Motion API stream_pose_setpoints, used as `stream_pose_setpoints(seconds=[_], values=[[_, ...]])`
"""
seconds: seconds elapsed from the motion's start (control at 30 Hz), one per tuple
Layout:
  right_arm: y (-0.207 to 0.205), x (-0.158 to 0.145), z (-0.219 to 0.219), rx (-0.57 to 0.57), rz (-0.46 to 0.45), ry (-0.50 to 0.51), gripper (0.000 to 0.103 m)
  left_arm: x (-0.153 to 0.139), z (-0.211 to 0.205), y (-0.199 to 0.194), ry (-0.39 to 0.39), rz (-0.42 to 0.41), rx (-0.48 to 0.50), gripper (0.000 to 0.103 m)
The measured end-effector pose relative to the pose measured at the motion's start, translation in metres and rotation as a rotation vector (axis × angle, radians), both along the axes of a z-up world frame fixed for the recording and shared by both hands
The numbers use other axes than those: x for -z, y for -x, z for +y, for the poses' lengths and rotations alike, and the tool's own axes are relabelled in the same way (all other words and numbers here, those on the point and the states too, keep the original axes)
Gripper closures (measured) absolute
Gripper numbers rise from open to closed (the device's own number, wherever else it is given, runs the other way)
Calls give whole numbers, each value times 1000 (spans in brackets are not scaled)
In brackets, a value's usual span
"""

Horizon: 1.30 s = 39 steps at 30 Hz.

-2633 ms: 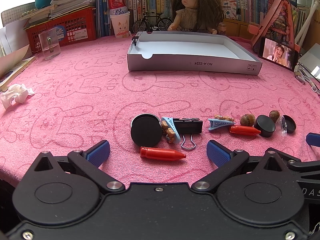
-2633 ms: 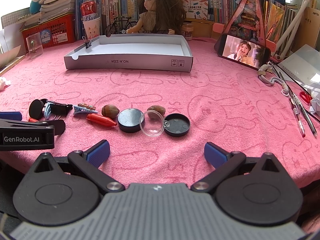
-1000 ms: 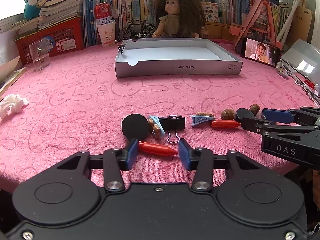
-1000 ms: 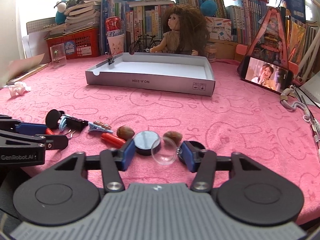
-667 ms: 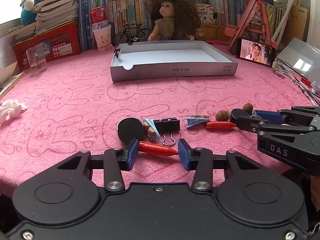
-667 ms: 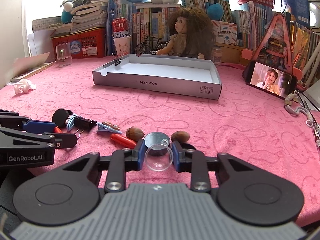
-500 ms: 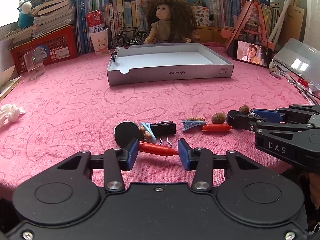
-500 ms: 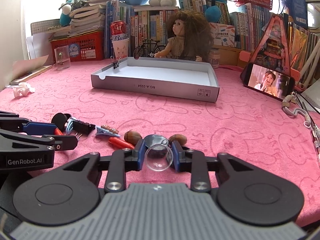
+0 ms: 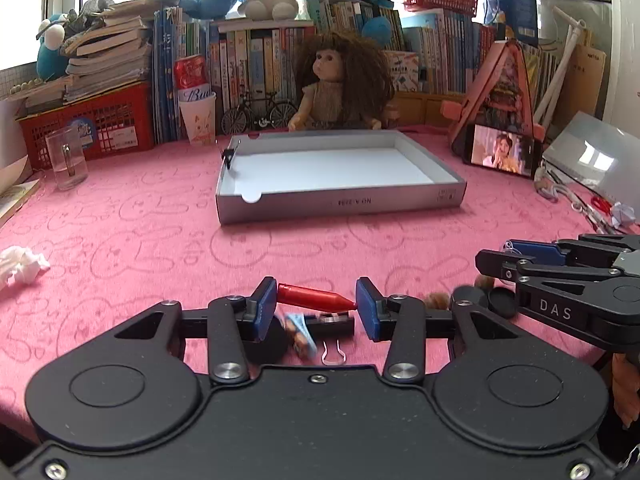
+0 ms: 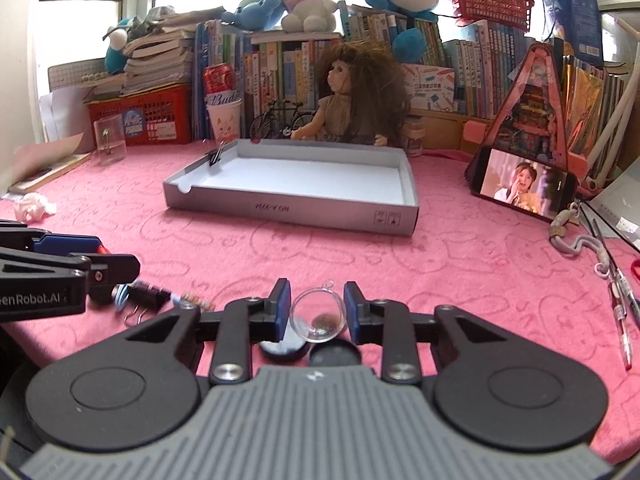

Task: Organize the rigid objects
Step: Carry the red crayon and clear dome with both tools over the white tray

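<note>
A: Pink bunny-print towel cloth (image 9: pixel 120 232) over the desk, bookshelf and curly-haired doll (image 9: pixel 340 80) behind. Landmark is the shallow grey cardboard tray (image 9: pixel 340 202), mid-desk, nothing in it but a clip on its rim.

B: Left tool?

A: Left gripper (image 9: pixel 316 304) clenched end to end on the red crayon-shaped plastic stick (image 9: pixel 314 296), clear of the cloth, well in front of the tray. Below it: black binder clip (image 9: pixel 332 322), blue hair clip (image 9: pixel 298 332), black round lid (image 9: pixel 266 346), all on the cloth.

B: Right?

A: Right gripper (image 10: pixel 316 312) has just been closing; its pads now pinch the clear plastic half-sphere with a small loop (image 10: pixel 318 316), also in front of the tray. Two black round caps (image 10: pixel 334 354) lie under it.

B: Step?

A: Looks like both picks done, carry starting. Tray is the probable target.

B: Next move?

A: Probably forward over the tray's near wall, then let go low. The dome is slick and round, so it could slip or roll; the stick is held only at its ends.
</note>
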State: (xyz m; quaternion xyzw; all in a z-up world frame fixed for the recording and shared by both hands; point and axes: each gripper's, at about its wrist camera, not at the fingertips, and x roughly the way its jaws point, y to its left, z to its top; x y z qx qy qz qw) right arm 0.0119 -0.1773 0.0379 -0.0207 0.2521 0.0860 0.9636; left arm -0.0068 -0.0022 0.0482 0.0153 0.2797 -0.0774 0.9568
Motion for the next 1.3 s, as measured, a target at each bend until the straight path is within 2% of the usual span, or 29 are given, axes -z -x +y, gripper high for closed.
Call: stream_pose_setpoints(seconds=[0.4, 0.63, 0.87, 1.1, 1.3], values=[[-40, -19, -18, 42, 27, -108, 69, -26, 6, -46, 84, -28, 0, 62], [-61, -26, -18, 42, 26, -122, 69, -32, 5, -77, 125, -15, -19, 62], [-93, -37, -17, 47, 18, -138, 69, -43, 0, -121, 95, -56, -48, 62], [-130, -42, -18, 61, 14, -158, 69, -52, 2, -185, 89, -72, -79, 62], [-167, -42, -19, 77, 35, -184, 69, -56, -4, -247, 17, -54, -103, 62]])
